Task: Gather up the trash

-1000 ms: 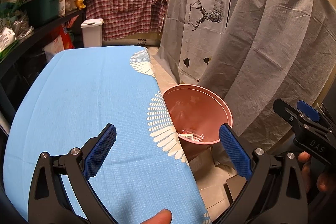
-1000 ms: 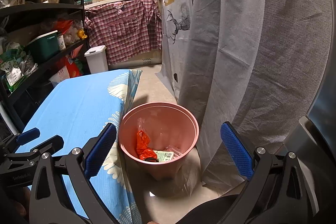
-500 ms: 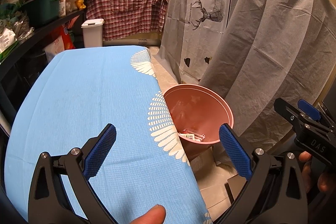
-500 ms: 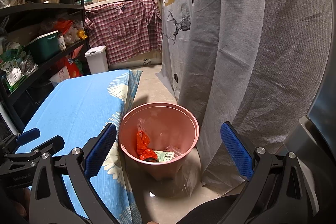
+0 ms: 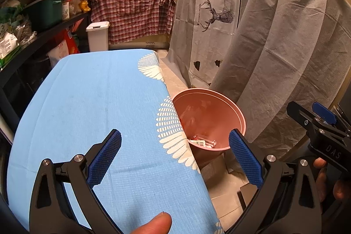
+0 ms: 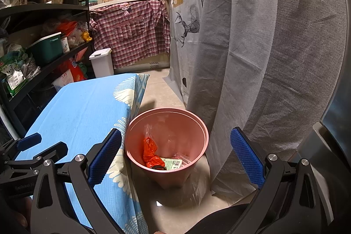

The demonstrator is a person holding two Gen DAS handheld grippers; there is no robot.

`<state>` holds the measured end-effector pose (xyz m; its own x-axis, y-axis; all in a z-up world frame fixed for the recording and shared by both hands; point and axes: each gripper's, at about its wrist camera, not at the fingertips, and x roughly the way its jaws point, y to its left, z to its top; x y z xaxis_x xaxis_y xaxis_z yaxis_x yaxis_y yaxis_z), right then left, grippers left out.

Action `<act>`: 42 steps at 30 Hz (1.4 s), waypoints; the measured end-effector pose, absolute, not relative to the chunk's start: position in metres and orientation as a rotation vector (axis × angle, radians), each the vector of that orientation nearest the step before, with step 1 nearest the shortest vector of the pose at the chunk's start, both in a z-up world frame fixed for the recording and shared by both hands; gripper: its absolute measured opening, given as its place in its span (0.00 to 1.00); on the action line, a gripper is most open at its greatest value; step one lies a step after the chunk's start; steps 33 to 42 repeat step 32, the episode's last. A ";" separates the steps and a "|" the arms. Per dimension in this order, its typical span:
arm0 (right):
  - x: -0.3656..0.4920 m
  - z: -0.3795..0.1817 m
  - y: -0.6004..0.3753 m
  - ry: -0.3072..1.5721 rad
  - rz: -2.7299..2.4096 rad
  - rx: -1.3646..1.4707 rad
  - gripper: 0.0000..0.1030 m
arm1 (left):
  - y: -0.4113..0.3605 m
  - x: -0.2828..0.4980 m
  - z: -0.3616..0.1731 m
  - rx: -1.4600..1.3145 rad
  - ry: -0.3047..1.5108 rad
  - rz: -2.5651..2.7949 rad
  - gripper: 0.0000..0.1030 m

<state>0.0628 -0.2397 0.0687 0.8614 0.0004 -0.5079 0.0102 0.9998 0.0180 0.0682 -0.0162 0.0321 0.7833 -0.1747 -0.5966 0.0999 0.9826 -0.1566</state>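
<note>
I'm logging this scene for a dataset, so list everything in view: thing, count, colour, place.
Table: one, blue cloth with white feather print, left of the bin.
Bin: one, pink, on the floor beside the table.
Orange bag: one, inside the bin.
Green-white packet: one, at the bin's bottom.
Lidded container: one, white, on the floor beyond the table.
Plaid shirt: one, red and white, hung below the counter.
Grey cloth: draped on the right.
Deer-print sheet: one, pale.
Shelves: black, left, crowded.
Left gripper: open, over the table.
Right gripper: open, facing the bin.
</note>
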 end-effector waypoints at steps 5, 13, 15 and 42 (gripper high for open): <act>0.063 0.069 -0.240 0.533 -0.005 0.019 0.95 | -0.018 0.067 0.033 -0.107 0.654 -0.153 0.92; 0.063 0.069 -0.241 0.532 -0.004 0.020 0.95 | -0.023 0.068 0.034 -0.093 0.648 -0.152 0.92; 0.063 0.069 -0.241 0.532 -0.004 0.020 0.95 | -0.023 0.068 0.034 -0.093 0.649 -0.153 0.92; 0.064 0.068 -0.241 0.532 -0.004 0.021 0.95 | -0.024 0.066 0.034 -0.093 0.644 -0.156 0.92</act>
